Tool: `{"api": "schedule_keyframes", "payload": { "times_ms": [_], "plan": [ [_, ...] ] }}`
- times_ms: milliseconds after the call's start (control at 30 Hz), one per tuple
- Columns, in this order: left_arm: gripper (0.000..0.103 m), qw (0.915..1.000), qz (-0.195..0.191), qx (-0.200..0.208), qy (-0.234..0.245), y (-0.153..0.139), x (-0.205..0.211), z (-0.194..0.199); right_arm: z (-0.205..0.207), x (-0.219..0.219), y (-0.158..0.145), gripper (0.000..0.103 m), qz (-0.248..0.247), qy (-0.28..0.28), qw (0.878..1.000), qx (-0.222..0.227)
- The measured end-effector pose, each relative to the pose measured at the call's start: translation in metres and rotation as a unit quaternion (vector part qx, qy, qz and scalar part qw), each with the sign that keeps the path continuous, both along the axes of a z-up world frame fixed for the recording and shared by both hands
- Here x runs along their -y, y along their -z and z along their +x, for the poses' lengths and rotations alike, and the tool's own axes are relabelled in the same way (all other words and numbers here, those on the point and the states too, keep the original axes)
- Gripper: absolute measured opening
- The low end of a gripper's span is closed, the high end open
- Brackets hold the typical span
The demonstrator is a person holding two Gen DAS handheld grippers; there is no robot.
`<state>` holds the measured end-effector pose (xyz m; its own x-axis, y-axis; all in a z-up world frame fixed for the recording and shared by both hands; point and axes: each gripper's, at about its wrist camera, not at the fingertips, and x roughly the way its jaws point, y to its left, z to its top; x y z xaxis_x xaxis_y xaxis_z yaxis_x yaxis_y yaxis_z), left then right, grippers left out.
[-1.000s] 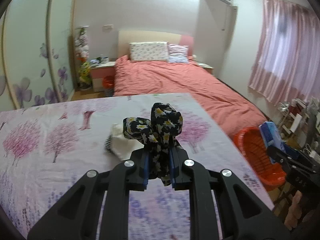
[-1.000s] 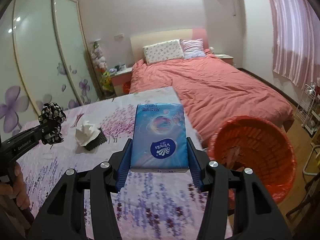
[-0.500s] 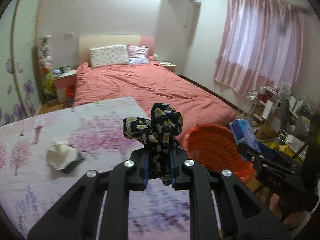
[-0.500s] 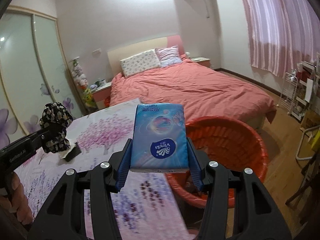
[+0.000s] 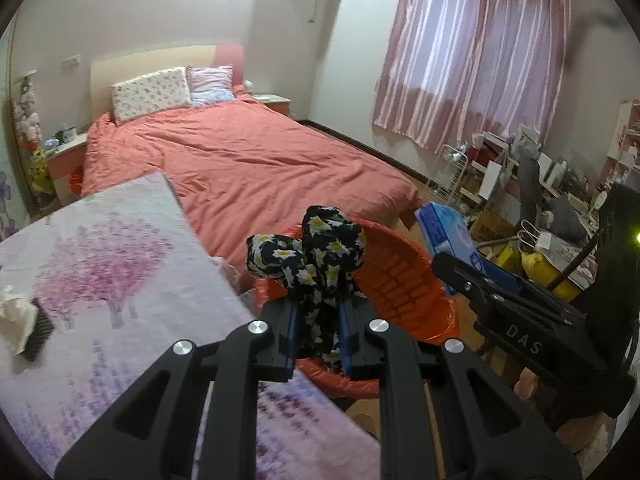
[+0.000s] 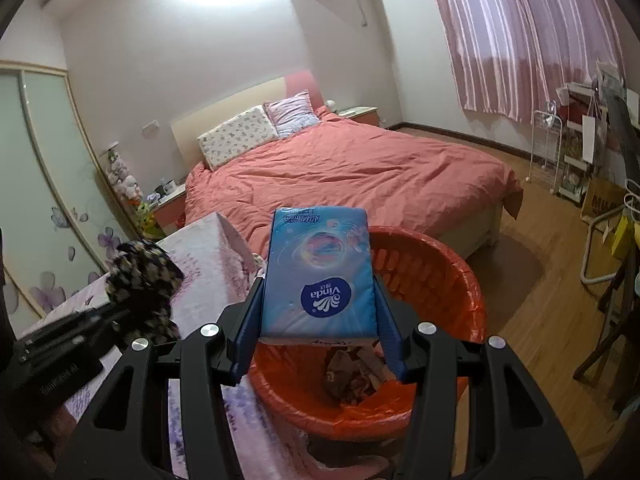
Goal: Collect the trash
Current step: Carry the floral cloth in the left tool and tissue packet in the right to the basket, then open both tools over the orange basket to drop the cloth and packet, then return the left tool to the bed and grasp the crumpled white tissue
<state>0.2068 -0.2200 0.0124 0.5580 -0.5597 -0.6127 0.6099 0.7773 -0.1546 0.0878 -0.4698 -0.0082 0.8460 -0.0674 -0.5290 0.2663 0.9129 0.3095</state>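
Blue tissue pack (image 6: 322, 276) clamped in right gripper (image 6: 320, 344) above red basket (image 6: 448, 272); left gripper (image 5: 318, 340) pinches floral cloth (image 5: 316, 256).

Basket's (image 6: 460, 280) litter perhaps crumpled paper

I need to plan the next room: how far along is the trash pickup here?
Done: crumpled paper lies in the red bin. In hand: the left hand-held gripper grips a floral cloth, the right a blue tissue pack, both at the bin. Left: a white tissue wad on the table.
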Motion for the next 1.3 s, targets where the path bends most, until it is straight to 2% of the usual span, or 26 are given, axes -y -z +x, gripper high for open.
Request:
{"api": "schedule_keyframes", "payload": {
  "times_ms": [133, 267, 333, 400, 500, 567, 1033, 1300],
  "plan": [
    [0.018, 0.9998, 0.006, -0.014, 0.013, 0.015, 0.023, 0.009, 0.004, 0.012, 0.008, 0.052, 0.009, 0.005, 1.000, -0.001],
    [0.024, 0.9994, 0.012, -0.030, 0.013, 0.030, 0.036, 0.020, 0.010, 0.022, 0.016, 0.053, 0.021, 0.009, 1.000, -0.002],
    [0.028, 0.9991, 0.020, -0.036, 0.013, 0.038, 0.042, 0.027, 0.013, 0.027, 0.019, 0.053, 0.028, 0.010, 1.000, -0.004],
    [0.037, 0.9986, 0.028, -0.044, 0.010, 0.046, 0.046, 0.032, 0.018, 0.030, 0.023, 0.055, 0.031, 0.013, 0.999, -0.010],
    [0.045, 0.9980, 0.035, -0.052, 0.001, 0.053, 0.043, 0.040, 0.020, 0.029, 0.029, 0.064, 0.030, 0.012, 0.999, -0.020],
    [0.050, 0.9978, 0.038, -0.054, -0.004, 0.056, 0.039, 0.042, 0.019, 0.030, 0.032, 0.065, 0.033, 0.015, 0.999, -0.025],
    [0.058, 0.9943, 0.077, -0.019, -0.072, 0.049, -0.023, 0.037, 0.015, 0.015, 0.027, 0.065, 0.027, 0.006, 0.999, -0.041],
    [0.064, 0.9850, 0.089, -0.001, -0.148, 0.043, -0.102, 0.042, 0.018, -0.012, 0.024, 0.065, 0.016, -0.023, 0.998, -0.049]
  ]
}}
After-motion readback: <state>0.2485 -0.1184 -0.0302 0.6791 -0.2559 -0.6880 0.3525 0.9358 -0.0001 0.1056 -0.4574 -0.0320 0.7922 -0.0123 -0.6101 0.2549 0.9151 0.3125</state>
